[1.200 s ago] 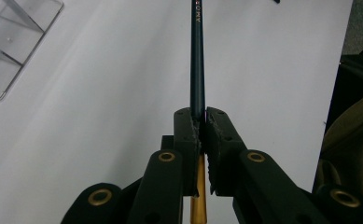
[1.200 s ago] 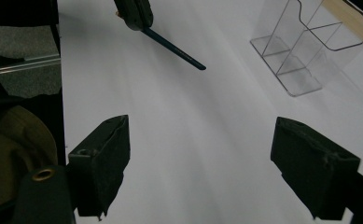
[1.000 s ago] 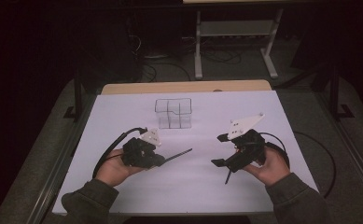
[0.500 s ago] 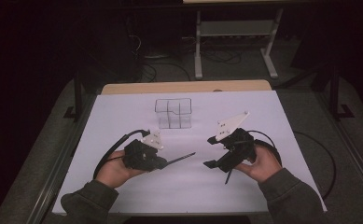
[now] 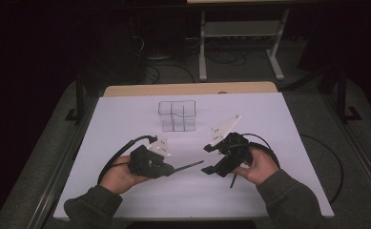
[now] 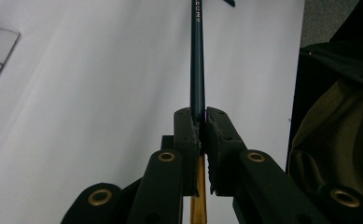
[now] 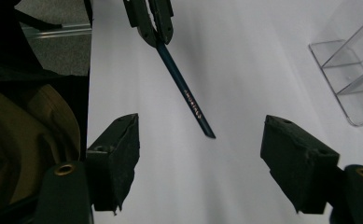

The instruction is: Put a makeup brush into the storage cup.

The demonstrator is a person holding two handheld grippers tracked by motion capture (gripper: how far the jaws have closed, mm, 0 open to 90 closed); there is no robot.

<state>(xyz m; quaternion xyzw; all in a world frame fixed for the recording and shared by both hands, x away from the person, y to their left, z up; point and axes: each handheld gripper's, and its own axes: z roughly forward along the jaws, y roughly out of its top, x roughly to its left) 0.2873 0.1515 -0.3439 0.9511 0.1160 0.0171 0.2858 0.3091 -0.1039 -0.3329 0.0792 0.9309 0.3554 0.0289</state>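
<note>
Left gripper (image 5: 166,168) clamped tight on a thin dark pencil (image 5: 189,166), gripped near its back end so most of the length sticks out free. In the left gripper view, pads pressed together on the shaft (image 6: 197,70), yellow-brown bit of it below the jaws. Held out level, tip aimed across at the right gripper (image 5: 211,160), prob. so the other side can take it.

Right gripper w/ jaws wide apart, nothing between the pads yet; jaws have just been closing a bit. Seen from the right gripper view: pencil (image 7: 186,97) slanting down toward the gap, tip close to the space between the two black pads but not touching either. Looks like a hand-over being lined up.

Clear plastic box (image 5: 177,115) w/ compartments standing farther from the pencil, past the tip, toward the far side of the white table (image 5: 278,124). Likely the place for the pencil, though can't tell which slot. Box apart from both grippers.
</note>
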